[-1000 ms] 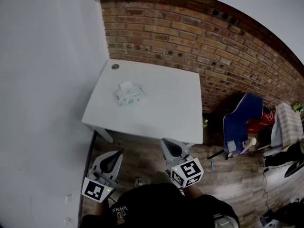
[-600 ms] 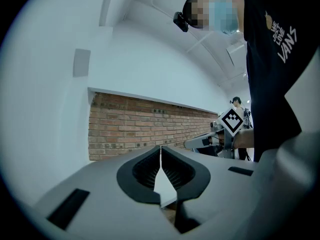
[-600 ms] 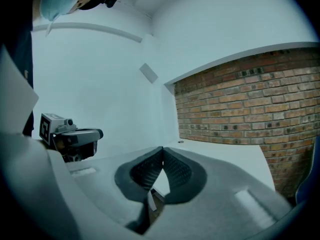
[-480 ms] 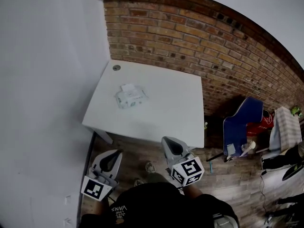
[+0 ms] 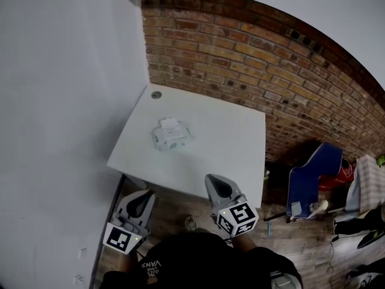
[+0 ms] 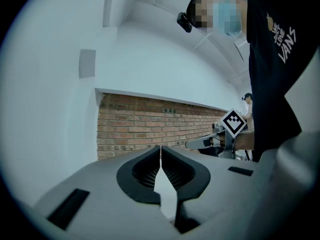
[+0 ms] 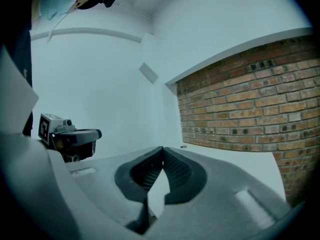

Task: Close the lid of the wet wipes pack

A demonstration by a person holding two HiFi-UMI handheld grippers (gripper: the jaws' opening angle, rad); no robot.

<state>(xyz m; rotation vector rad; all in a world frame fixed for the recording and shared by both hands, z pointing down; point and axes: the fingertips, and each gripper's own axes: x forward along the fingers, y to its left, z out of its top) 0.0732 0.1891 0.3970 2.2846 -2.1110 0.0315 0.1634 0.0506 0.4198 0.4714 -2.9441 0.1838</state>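
Pack: wet wipes pack (image 5: 171, 135) lies centre-left of frame on white bench (image 5: 228, 155), long axis roughly across | Fingers: left gripper (image 5: 143, 196) and right gripper (image 5: 214, 179) both pressed together, empty | Relation: pack above both, well apart, neither clearly nearer

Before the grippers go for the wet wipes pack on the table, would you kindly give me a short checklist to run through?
1. Is the wet wipes pack in view on the table: ok.
2. Is the lid already shut: cannot tell, it is too small in the head view.
3. Is the left gripper empty: ok, fingers together, nothing between them.
4. Is the right gripper empty: ok, fingers together, nothing between them.
5. Are the grippers at the pack: not ok, both are well short of it, near the table's front edge.
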